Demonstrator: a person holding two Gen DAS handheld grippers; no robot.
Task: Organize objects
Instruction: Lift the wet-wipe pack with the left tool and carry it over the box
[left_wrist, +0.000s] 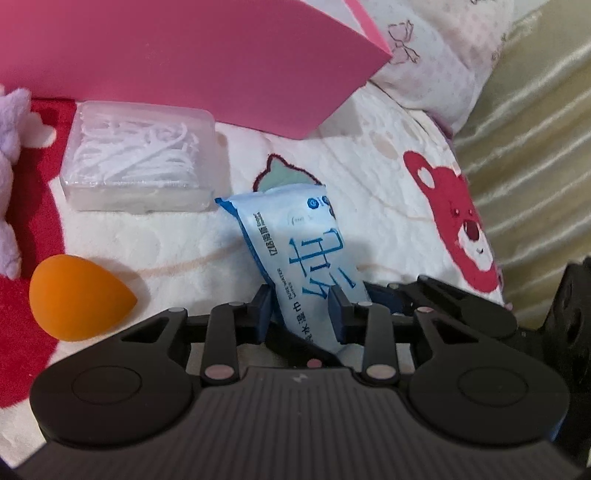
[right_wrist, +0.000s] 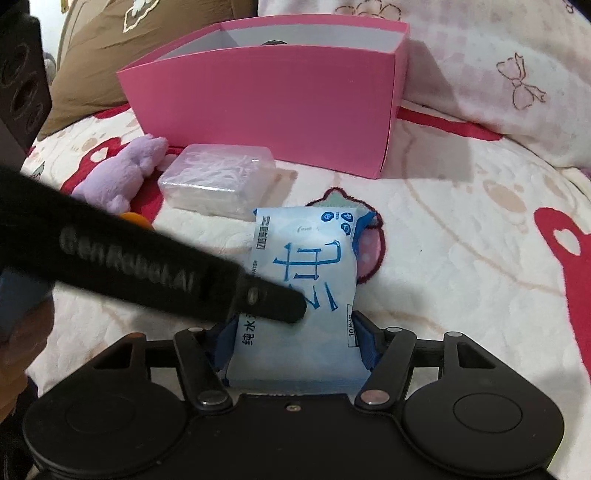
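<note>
A pale blue wet wipes pack (right_wrist: 306, 280) carries large blue Chinese characters, smaller ones reading 纯水 and 湿巾, the words "PURE WATER", and "10" near its edge. The black left gripper (right_wrist: 295, 314) bears grey lettering reading "GenRobot.AI" along its side

Both tongs (left_wrist: 301, 308) (right_wrist: 295, 339) clamped, angled downward

Between the blue pads of the matt black plastic left gripper (left_wrist: 304, 308) sits a glossy, crinkled plastic-film wipes pack (left_wrist: 295, 258). Beyond the tongs — a clear hard-plastic box (left_wrist: 142, 162), a smooth matt pink card box (right_wrist: 273, 99) — all on a fleecy quilted blanket (right_wrist: 461, 258).
</note>
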